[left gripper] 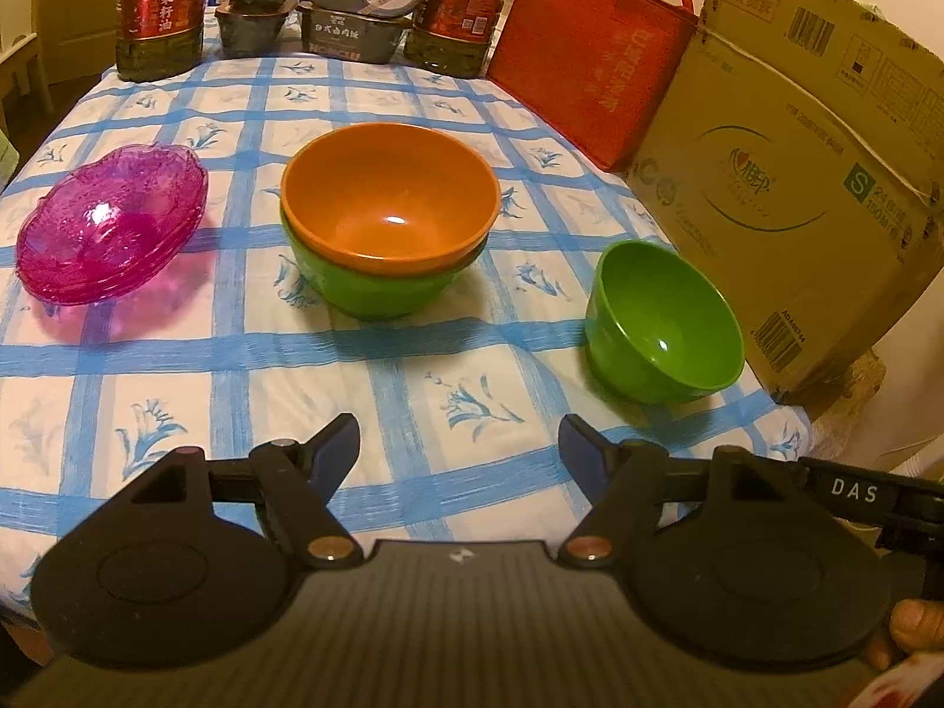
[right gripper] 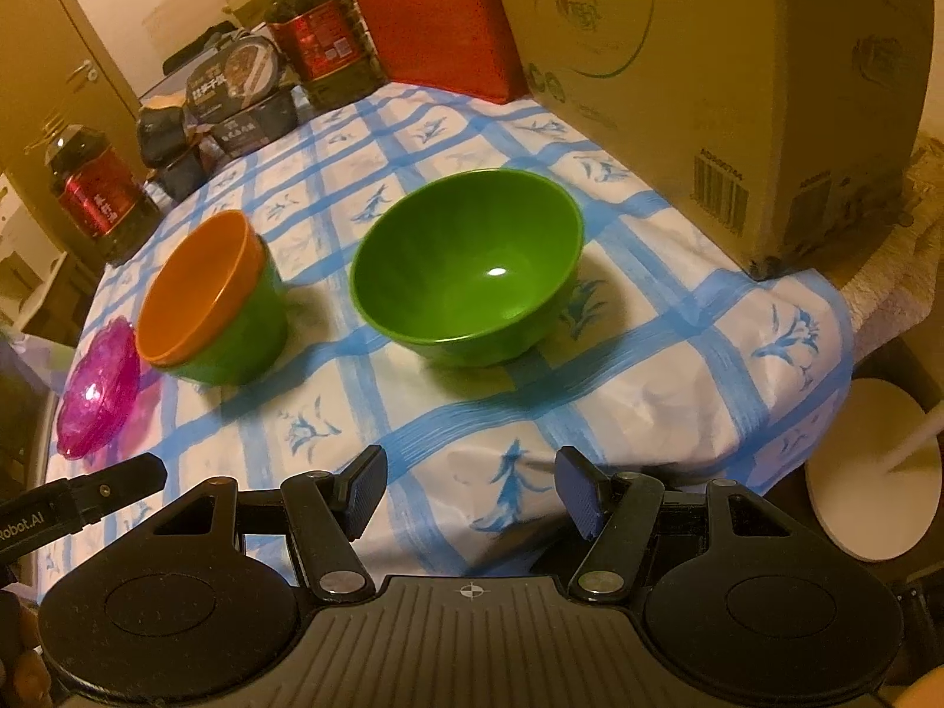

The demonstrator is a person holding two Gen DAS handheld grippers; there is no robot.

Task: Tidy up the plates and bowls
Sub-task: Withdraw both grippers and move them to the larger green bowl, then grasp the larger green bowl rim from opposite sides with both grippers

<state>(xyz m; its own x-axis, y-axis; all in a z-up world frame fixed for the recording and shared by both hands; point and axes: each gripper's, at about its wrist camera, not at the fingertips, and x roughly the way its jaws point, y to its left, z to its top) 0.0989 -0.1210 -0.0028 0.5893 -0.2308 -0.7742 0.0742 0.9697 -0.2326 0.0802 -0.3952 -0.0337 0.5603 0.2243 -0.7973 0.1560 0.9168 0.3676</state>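
A round table wears a white tablecloth with blue checks and little blue flowers [left gripper: 248, 354]. Near the middle of the table sits an orange plastic bowl [left gripper: 389, 200], and it is tucked inside a green plastic bowl [left gripper: 377, 289] under it. Toward the left edge of the table lies a small stack of see-through pink plates with wavy rims [left gripper: 112, 224]; it looks like three or so, but the edges blur together and it is hard to count. Near the right edge of the table a second green plastic bowl [right gripper: 466, 265] stands alone, the right way up, just beside a big brown cardboard box [left gripper: 814, 189]. Along the far edge of the table stand two big bottles of cooking oil with red labels [left gripper: 162, 6], some dark boxes of ready-made rice [left gripper: 360, 12], and a red cloth bag with handles [left gripper: 590, 59]. The left gripper [left gripper: 459, 445] hangs above the near edge of the table, pointing at the stacked bowls, with its two blue pads wide apart and nothing between them. The right gripper [right gripper: 471, 487] hangs above the near right edge, pointing at the lone green bowl, and its pads are apart too, holding nothing. A thumb [left gripper: 917, 628] shows at the lower right of the left view.
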